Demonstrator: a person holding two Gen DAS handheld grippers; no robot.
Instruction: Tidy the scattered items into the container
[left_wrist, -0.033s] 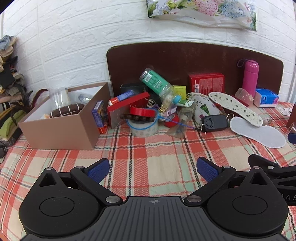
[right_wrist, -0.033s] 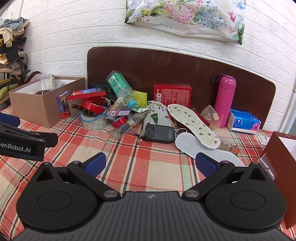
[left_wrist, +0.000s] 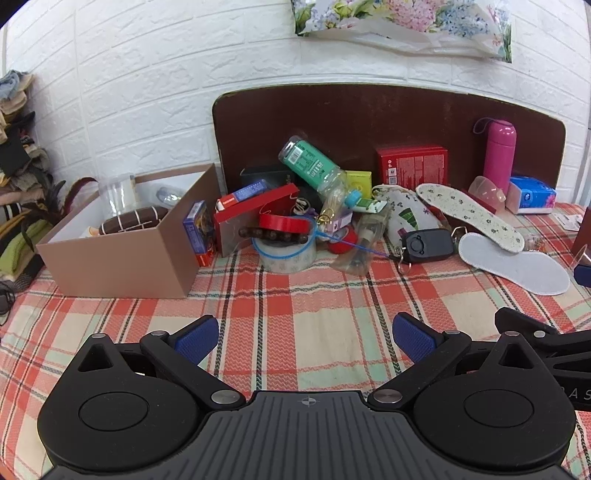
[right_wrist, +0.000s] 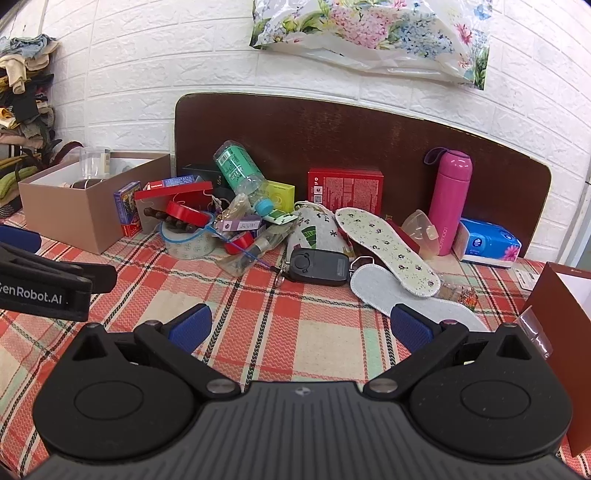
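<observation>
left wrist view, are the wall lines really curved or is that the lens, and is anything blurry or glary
Left wrist view: fisheye bends the white brick wall and darkens the frame corners; the red plaid tablecloth is sharp under even light. Right wrist view: same bending; slight sheen on the glossy pink flask; no blur.

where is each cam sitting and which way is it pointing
Left wrist: sits on the left gripper, low over the plaid table, facing the wall; cardboard box ahead-left; its own open fingers show, and the right gripper's edge at right.
Right wrist: sits on the right gripper, further right, same heading; pink flask ahead-right; its open fingers show, and the left gripper at left.
Shared: the cardboard box, key fob, insoles.
</observation>
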